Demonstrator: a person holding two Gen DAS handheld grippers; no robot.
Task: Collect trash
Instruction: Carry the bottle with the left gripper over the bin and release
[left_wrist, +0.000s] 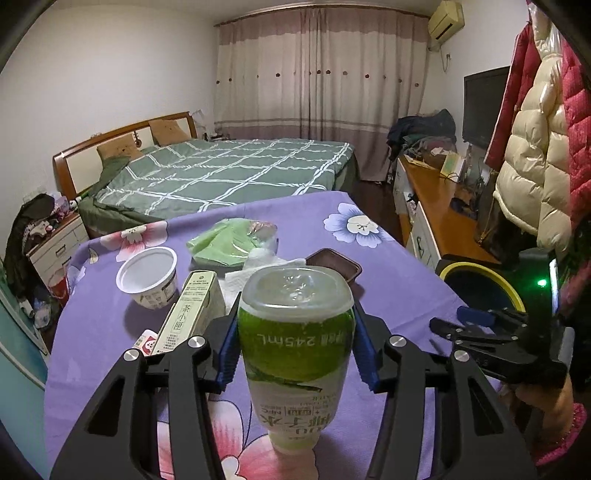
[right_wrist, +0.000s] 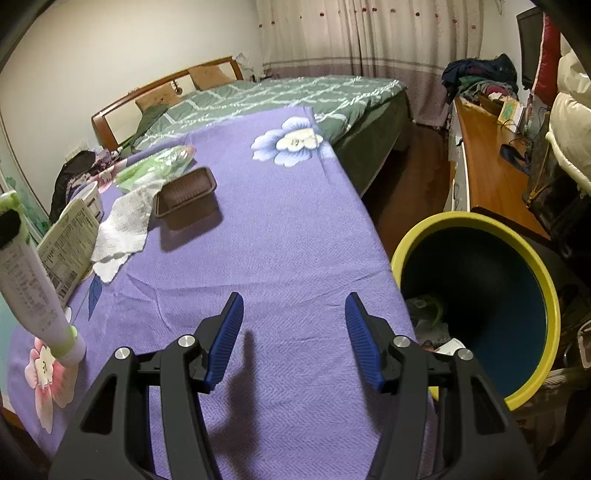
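My left gripper is shut on a green and white drink bottle, held upside down with its cap end near the purple cloth; the bottle also shows at the left edge of the right wrist view. My right gripper is open and empty above the cloth near the table's right edge; it also shows in the left wrist view. A yellow-rimmed bin stands right of the table with some trash inside. A white cup, a carton, a paper towel, a brown tray and a green bag lie on the table.
The table with a purple flowered cloth has a bed behind it. A wooden desk with clutter and hanging coats are on the right. A nightstand stands at far left.
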